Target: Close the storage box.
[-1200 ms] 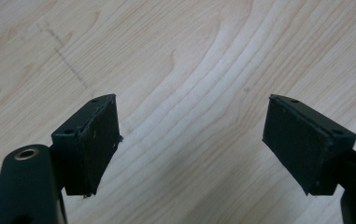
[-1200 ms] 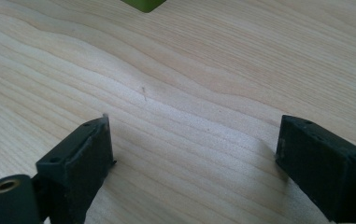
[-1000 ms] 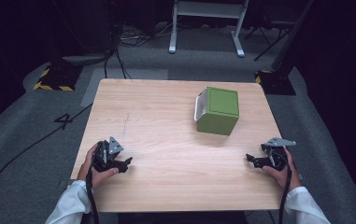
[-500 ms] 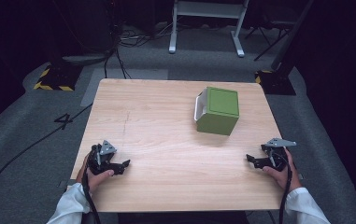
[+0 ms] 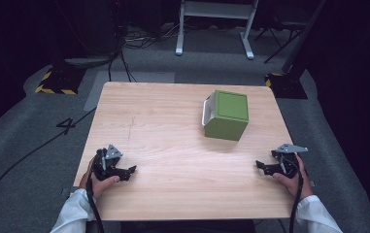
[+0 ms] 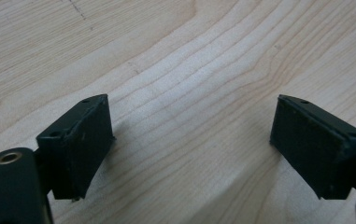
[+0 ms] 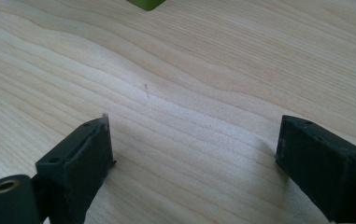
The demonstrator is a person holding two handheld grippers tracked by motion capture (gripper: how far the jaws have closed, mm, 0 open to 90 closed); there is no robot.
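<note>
While the green box [image 5: 226, 115] waits near the bench's [image 5: 173, 126] far right corner, the left tool [image 5: 130, 170] and the right tool [image 5: 260, 166] rest at its near corners; both are spread and empty, the left one's jaws having just been opening, seemingly ready to reach.

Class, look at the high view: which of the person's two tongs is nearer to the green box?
Right. The right tongs rest near the table's near right edge, just in front of the green box. The left tongs rest at the near left, farther across the table.
</note>
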